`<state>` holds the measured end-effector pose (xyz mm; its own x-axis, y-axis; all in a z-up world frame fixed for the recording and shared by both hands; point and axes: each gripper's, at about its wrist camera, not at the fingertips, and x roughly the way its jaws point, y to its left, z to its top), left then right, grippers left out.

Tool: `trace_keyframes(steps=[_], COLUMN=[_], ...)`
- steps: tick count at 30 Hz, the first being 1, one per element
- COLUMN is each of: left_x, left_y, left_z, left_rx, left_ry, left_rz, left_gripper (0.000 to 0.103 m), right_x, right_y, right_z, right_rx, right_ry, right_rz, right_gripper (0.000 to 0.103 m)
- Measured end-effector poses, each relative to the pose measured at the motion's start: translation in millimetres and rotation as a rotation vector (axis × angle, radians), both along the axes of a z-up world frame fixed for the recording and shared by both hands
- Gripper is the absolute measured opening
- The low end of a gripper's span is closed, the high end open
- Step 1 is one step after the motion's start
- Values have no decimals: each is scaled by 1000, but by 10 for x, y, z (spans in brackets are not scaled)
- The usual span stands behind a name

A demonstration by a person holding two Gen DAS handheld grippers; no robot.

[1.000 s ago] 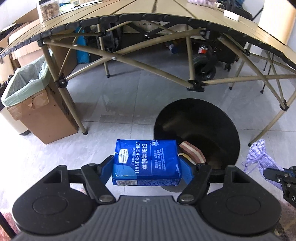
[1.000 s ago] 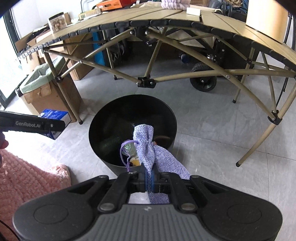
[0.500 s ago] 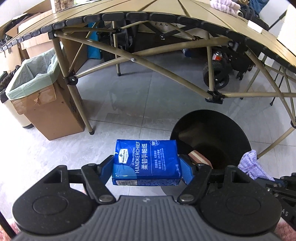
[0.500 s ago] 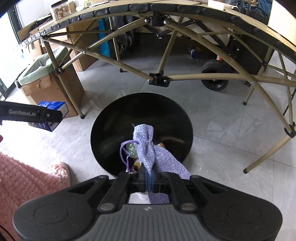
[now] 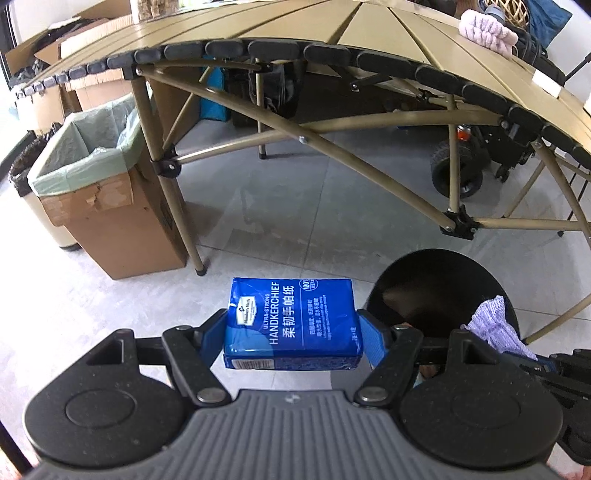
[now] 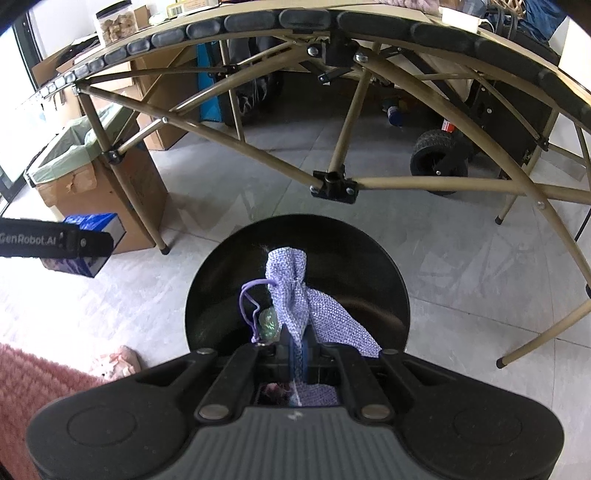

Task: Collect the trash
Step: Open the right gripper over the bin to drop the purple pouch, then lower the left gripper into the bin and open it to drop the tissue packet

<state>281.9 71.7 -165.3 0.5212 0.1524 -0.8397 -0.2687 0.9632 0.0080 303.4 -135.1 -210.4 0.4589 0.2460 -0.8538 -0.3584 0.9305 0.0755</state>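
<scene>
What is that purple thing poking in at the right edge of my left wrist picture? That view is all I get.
Observer: A purple mesh pouch, pinched in the shut right gripper.
Operator: Where is it hanging?
Observer: Right above the open mouth of the black bin.
Operator: Anything attached to it?
Observer: A purple cord loop with a shiny greenish trinket dangles beside it.
Operator: What is on the floor near you?
Observer: A pink rug, with a small pale pink item at its edge.

A big tan folding table [image 5: 388, 33] fills the top. A fluffy pink rug [image 6: 33, 373] lies lower left. A black wheel [image 6: 439, 158] sits at right.
</scene>
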Motion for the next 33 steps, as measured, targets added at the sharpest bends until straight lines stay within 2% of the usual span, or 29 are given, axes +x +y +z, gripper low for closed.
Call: trace_keyframes(steps=[17,21,23,25,26,28,31,33], left_x=[-3,-2,0,2,4,8,14,14], left_y=[38,32,17,0,-5,3,3,-2], left_z=[-71,-71,-68,-71,-71,-73,-83,-86], left_rx=[28,26,26,27,28,30,29,30], left_ry=[15,17,15,15,15,15,20,20], left_rz=[21,17,12,9,8,10,11,8], left_gripper=[74,74,74,74,74,74,74,74], right_x=[272,294,311,325,329,337,338,346], right_y=[209,211,193,174,165,158,161,146], right_z=[-249,-256,-264,-268,-267,-276,-302,-324], right_rx=[28,44,45,40,30,14,-19,-34], right_ry=[54,60,63,62,61,70,73,81], right_rz=[-31,-42,-56,-74,-80,-82,-79,-91], right_gripper=[5,15,24,61,69,93,103,103])
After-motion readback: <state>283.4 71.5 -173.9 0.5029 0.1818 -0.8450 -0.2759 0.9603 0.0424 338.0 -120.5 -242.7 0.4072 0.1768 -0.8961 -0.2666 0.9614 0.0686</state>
